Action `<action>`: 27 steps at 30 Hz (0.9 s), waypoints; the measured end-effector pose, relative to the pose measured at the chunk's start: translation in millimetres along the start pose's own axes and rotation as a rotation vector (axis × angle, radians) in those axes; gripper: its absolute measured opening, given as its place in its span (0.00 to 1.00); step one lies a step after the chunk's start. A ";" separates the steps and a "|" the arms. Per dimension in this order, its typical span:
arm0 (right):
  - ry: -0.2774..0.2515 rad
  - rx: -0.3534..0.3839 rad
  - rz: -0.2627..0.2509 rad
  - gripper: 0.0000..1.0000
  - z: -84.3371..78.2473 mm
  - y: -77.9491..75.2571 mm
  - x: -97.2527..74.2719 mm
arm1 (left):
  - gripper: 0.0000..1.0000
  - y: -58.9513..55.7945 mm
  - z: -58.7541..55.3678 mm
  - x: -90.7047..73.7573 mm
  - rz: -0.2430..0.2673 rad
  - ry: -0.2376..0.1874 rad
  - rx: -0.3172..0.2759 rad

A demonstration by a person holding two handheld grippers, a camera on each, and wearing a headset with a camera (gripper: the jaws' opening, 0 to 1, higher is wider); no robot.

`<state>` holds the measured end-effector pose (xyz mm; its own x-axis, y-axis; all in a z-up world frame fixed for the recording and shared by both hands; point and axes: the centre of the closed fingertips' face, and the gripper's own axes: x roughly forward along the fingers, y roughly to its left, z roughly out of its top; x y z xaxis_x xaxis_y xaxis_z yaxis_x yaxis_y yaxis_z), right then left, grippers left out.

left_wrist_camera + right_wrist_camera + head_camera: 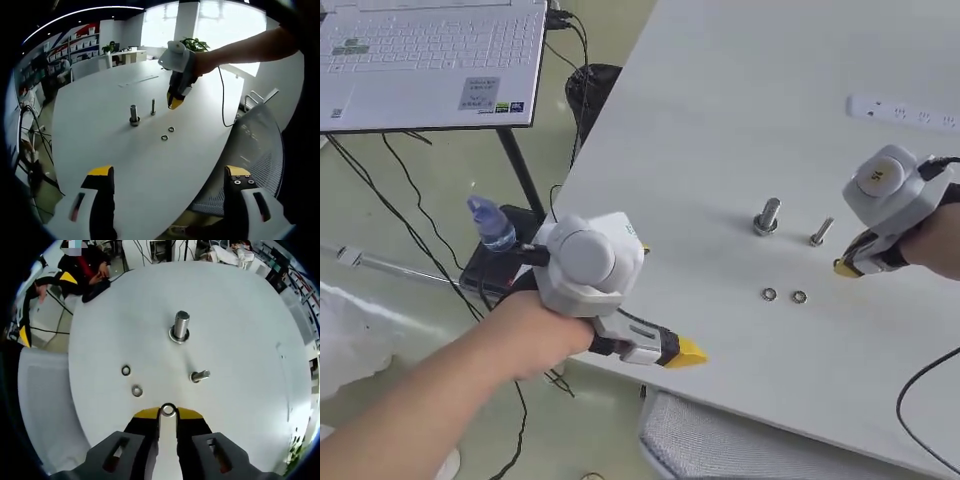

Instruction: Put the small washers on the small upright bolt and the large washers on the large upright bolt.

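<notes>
Gripping a washer (169, 409), R tongs (169, 413) over white table (740, 120); L tongs (168, 171) wide; laptop (430, 60) beside.

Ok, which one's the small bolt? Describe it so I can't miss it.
On the white table, two bolts stand upright just past two loose washers. The small bolt is the one nearer the right gripper: thinner and shorter than the large bolt beside it.
</notes>
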<state>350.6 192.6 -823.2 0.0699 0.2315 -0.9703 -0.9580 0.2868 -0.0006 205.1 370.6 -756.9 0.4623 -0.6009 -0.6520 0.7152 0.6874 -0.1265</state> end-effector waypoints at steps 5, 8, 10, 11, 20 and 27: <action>-0.015 0.007 -0.014 0.12 6.1 -11.3 -6.8 | 0.94 -1.7 1.4 4.3 -0.003 0.007 0.000; -0.028 0.008 -0.022 0.12 10.5 -16.7 -10.6 | 0.95 -2.1 3.1 5.6 -0.002 0.001 0.003; -0.032 0.006 -0.026 0.12 13.2 -19.9 -12.4 | 0.95 -2.2 2.7 6.1 -0.003 0.004 0.005; -0.038 0.005 -0.030 0.12 15.7 -22.5 -13.9 | 0.96 -2.0 2.3 6.2 -0.002 0.005 0.006; -0.076 0.002 -0.042 0.13 33.4 -35.6 -19.5 | 0.99 -2.7 -1.0 6.0 -0.011 0.006 -0.006; -0.077 -0.009 -0.040 0.13 39.9 -36.3 -15.8 | 0.99 -4.8 -3.2 7.5 -0.018 0.010 -0.005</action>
<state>395.3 215.6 -798.2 0.1287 0.2913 -0.9479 -0.9565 0.2888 -0.0411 203.4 364.0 -763.5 0.4442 -0.6092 -0.6569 0.7207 0.6786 -0.1420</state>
